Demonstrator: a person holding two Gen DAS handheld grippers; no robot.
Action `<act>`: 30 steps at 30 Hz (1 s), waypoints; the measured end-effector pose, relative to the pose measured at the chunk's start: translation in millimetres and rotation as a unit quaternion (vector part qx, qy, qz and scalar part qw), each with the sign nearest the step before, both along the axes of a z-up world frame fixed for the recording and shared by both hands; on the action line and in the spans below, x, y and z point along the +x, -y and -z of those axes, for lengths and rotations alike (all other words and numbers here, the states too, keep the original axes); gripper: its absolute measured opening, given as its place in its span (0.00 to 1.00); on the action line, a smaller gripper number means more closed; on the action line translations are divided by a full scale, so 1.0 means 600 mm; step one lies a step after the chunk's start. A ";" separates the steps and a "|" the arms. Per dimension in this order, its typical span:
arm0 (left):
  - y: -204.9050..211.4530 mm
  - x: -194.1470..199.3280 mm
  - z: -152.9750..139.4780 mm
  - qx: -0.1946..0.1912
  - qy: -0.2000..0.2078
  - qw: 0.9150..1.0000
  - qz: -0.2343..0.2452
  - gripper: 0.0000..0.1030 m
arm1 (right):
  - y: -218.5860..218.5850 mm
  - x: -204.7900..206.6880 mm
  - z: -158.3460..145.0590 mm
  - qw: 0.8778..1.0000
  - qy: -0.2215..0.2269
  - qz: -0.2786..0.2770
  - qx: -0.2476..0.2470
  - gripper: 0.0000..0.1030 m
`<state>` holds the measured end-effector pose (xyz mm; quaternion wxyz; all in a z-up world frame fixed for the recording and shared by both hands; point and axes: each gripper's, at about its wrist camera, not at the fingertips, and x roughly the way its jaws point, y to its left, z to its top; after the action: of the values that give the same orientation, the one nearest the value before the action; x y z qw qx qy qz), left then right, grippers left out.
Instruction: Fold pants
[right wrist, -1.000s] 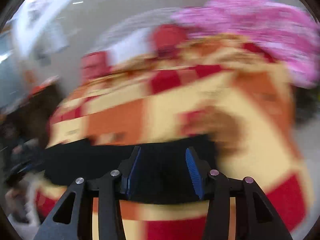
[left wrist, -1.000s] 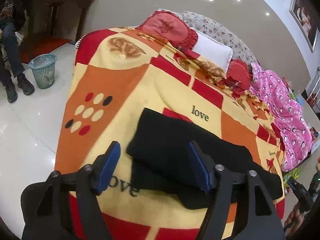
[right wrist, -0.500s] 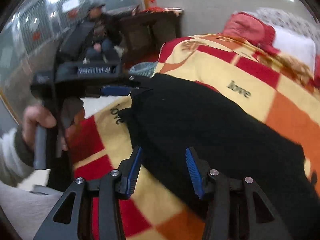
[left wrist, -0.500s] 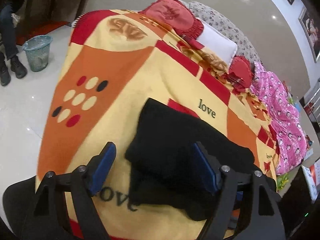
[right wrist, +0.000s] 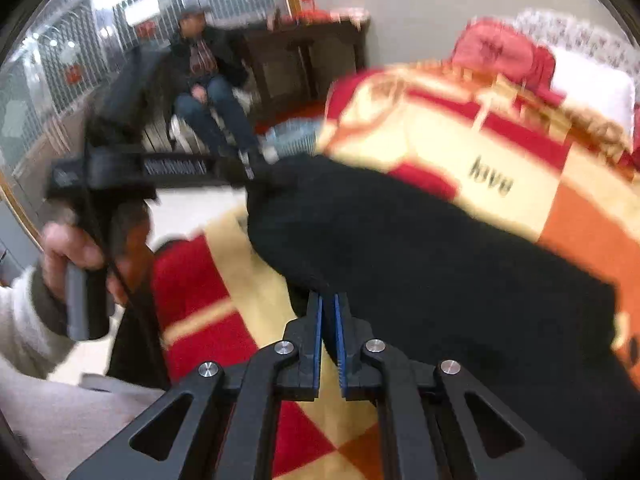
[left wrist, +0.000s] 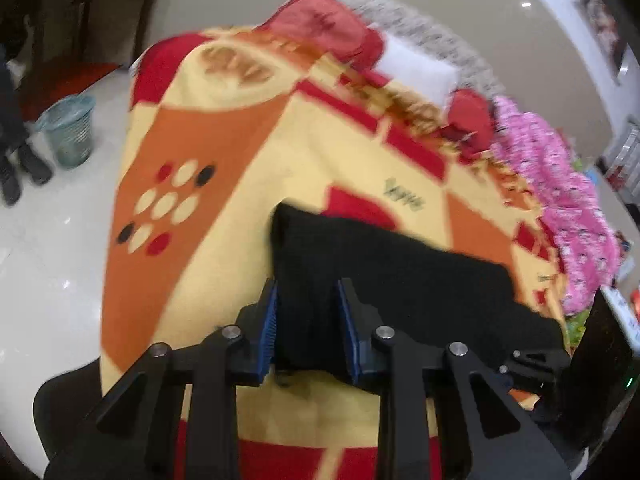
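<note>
Right wrist: "love" on blanket [right wrist: 516,200]

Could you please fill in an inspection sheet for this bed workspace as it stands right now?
Surface: patterned blanket covering the bed, printed "love".
Job's things: black pants, partly folded, near the blanket's front edge.
Clutter: red pillows, white pillow, pink bedding.
Grippers: left gripper closing on the pants' edge; right gripper closing, fabric between its fingers.
Cables: nothing seen.
Surroundings: wastebasket on the tiled floor, dark cabinet, seated person.
</note>
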<state>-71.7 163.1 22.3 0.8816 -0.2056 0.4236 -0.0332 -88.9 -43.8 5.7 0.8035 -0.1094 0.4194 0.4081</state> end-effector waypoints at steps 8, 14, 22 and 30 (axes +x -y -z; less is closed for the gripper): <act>-0.027 -0.031 -0.005 -0.044 0.001 0.999 -0.033 0.52 | 0.065 0.000 -0.050 0.998 0.004 0.043 0.044 0.45; 0.020 -0.026 -0.060 -0.030 0.053 0.998 -0.005 0.71 | 0.229 0.000 -0.055 0.980 0.004 0.186 0.071 0.45; 0.173 0.038 -0.054 -0.016 0.035 0.994 0.102 0.74 | 0.472 -0.034 -0.031 0.920 0.005 0.386 0.063 0.45; 0.355 0.086 -0.041 -0.003 0.003 0.973 0.229 0.81 | 0.633 -0.105 -0.039 0.864 0.019 0.499 0.065 0.56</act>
<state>-20.2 -49.6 47.1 0.8511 -0.1056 0.4566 -0.2364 -152.0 -423.7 29.0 0.9127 0.1596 0.3755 -0.0233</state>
